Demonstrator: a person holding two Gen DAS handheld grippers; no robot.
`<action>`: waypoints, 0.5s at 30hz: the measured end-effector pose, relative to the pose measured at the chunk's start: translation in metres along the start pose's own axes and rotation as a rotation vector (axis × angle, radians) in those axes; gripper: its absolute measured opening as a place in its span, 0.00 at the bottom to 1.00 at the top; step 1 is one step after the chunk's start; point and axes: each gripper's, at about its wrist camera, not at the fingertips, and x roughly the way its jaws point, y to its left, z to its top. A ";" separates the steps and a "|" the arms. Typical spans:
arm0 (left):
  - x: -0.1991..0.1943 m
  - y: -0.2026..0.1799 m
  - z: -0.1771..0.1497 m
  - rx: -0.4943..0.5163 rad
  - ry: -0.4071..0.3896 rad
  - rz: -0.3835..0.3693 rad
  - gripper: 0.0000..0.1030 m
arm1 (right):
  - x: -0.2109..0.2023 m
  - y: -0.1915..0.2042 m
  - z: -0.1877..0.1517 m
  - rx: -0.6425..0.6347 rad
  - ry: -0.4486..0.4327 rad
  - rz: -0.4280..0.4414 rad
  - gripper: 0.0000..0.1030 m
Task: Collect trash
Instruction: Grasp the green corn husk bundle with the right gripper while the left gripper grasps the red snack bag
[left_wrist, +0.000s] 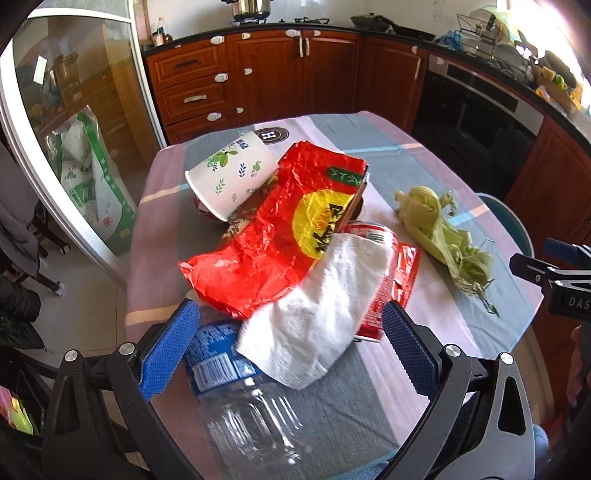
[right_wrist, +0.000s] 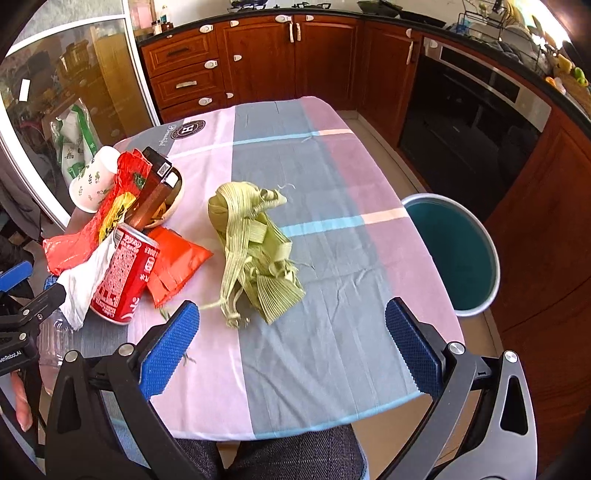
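A trash pile lies on the table's left side: a red plastic wrapper, a white paper towel, a red soda can, a floral paper cup, a brown carton in a bowl, a small red packet and a clear plastic bottle. Green corn husks lie mid-table. My left gripper is open, its jaws either side of the towel and bottle. My right gripper is open and empty, just short of the husks.
A teal bin stands on the floor off the table's right edge. The checked tablecloth covers the table. Wooden cabinets and an oven stand behind. A glass sliding door is at left.
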 end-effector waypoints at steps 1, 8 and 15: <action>0.004 0.006 0.005 -0.001 0.004 0.004 0.96 | 0.005 0.002 0.005 -0.007 0.001 0.008 0.94; 0.017 0.018 0.017 0.000 0.050 -0.075 0.90 | 0.050 0.011 0.031 -0.025 0.023 0.103 0.94; 0.031 0.023 0.025 0.017 0.082 -0.068 0.90 | 0.096 0.023 0.049 -0.050 0.069 0.167 0.81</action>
